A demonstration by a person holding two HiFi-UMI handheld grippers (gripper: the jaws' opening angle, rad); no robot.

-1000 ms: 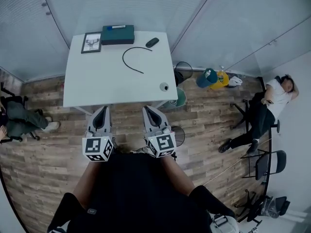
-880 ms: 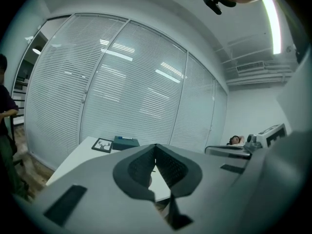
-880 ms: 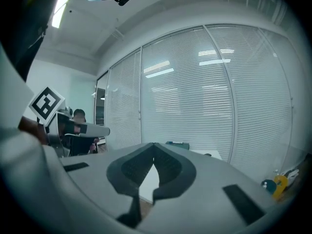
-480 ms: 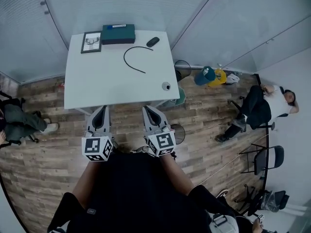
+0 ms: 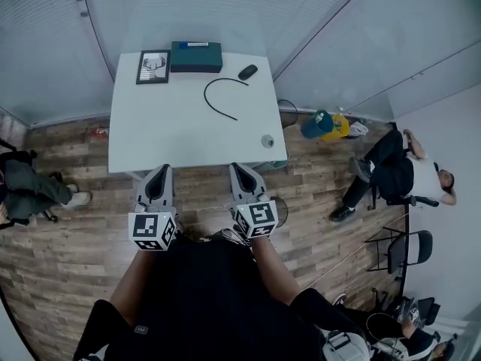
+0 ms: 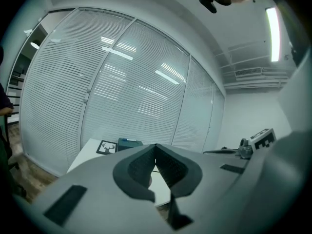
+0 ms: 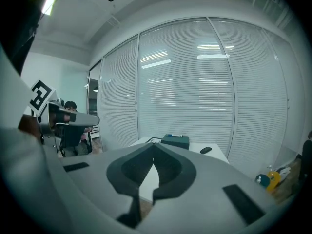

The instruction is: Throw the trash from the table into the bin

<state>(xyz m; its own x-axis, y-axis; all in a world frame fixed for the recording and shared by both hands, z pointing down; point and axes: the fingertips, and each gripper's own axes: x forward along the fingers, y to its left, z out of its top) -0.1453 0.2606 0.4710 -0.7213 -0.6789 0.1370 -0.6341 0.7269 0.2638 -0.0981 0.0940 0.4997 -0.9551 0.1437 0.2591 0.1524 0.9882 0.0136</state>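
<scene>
A white table (image 5: 173, 130) stands ahead of me. Near its front right corner lies a small round grey-white piece of trash (image 5: 267, 141). A black wire bin (image 5: 285, 110) stands on the floor by the table's right side. My left gripper (image 5: 161, 174) and right gripper (image 5: 240, 170) are side by side just short of the table's near edge. Both are shut with nothing in them. In the left gripper view the left gripper (image 6: 155, 146) has its pads closed together. The right gripper (image 7: 153, 144) looks the same in its own view.
On the table are a picture frame (image 5: 153, 66), a teal box (image 5: 196, 56), a black mouse (image 5: 247, 71) and a curved black cable (image 5: 224, 98). Another mesh bin (image 5: 279, 204) sits by my right gripper. People sit at left (image 5: 26, 186) and right (image 5: 394, 173).
Both grippers and my view have moved closer to the table's near edge. The seated person at right has shifted position.
</scene>
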